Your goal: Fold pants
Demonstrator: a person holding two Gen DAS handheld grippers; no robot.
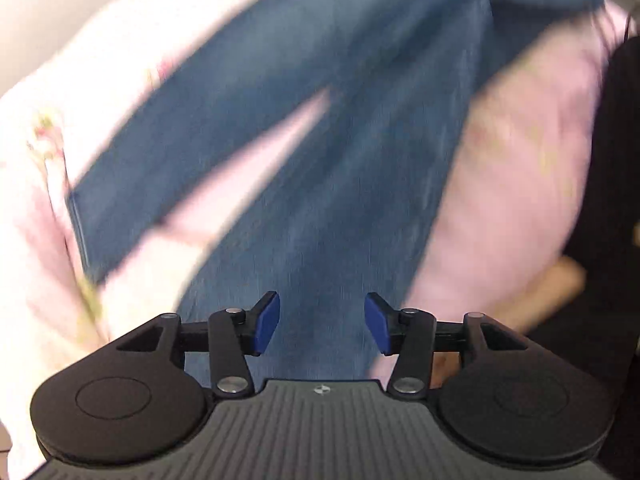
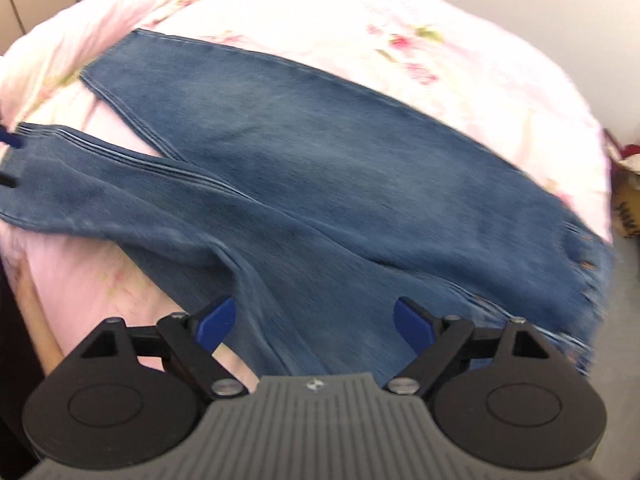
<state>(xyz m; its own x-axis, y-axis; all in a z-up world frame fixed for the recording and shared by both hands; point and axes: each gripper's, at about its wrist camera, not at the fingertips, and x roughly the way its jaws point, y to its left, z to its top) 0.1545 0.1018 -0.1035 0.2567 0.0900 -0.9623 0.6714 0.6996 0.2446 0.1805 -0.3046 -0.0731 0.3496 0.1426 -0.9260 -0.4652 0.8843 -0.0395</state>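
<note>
Now the left gripper [image 1: 322,323] hangs with jaws apart, empty, over a blurred leg of the jeans [image 1: 320,160]. Likewise parted, the right gripper [image 2: 314,326] hovers above the jeans [image 2: 320,168], legs reaching toward ten o'clock across the pink floral bedspread [image 2: 440,40].

no legible text, labels or numbers

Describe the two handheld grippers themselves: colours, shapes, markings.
Both look alike. The left gripper and right gripper each have blue fingertip pads on black linkage arms with silver pivot screws, two round black discs, and a ribbed grey body bearing a small emblem. No cables visible.
</note>
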